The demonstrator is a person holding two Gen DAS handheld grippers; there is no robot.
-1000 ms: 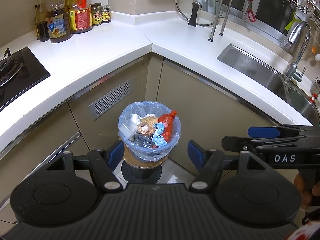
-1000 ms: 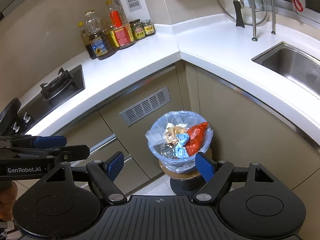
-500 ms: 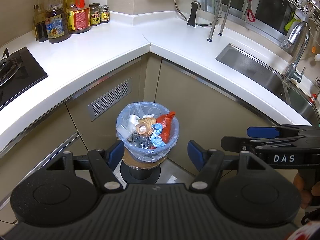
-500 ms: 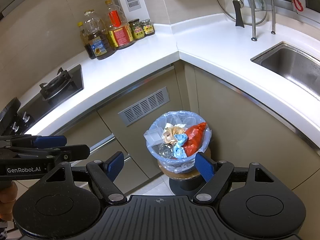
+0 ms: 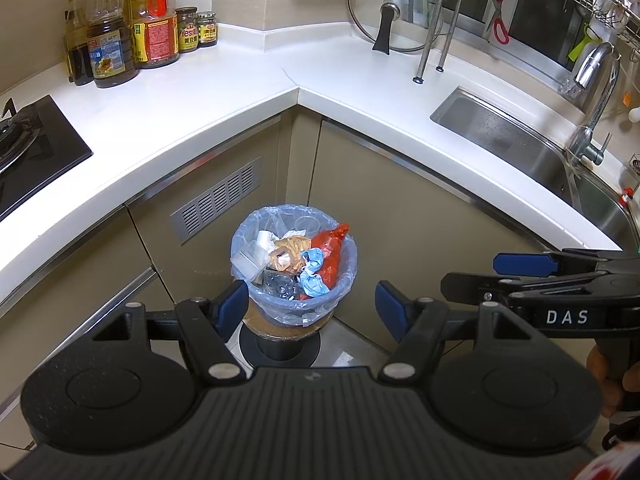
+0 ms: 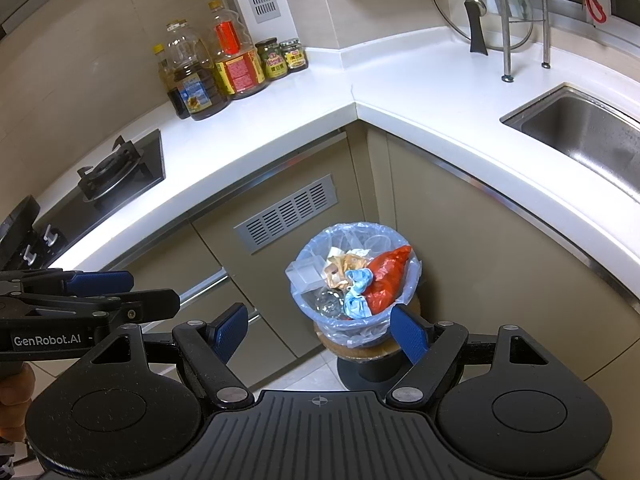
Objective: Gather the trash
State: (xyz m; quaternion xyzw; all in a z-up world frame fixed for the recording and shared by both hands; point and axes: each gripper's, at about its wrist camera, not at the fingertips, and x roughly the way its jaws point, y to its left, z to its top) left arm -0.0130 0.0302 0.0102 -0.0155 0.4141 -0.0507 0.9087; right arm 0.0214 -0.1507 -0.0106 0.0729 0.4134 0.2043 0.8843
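Observation:
A small bin lined with a pale blue bag (image 5: 294, 304) stands on a round stool in the cabinet corner, full of trash: a red bag (image 5: 330, 252), blue wrappers, tan paper, clear plastic. It also shows in the right wrist view (image 6: 354, 322). My left gripper (image 5: 312, 308) is open and empty, above and in front of the bin. My right gripper (image 6: 316, 330) is open and empty, held to the right of the left one. Each gripper shows from the side in the other's view.
A white L-shaped counter (image 5: 224, 92) wraps the corner above the bin. Oil bottles and jars (image 5: 136, 40) stand at the back left, a gas hob (image 5: 28, 148) at left, a steel sink (image 5: 516, 140) with a tap at right. Beige cabinet doors (image 5: 400, 216) flank the bin.
Both grippers have drifted slightly; the bin sits a little further left in both views. Both stay open and empty.

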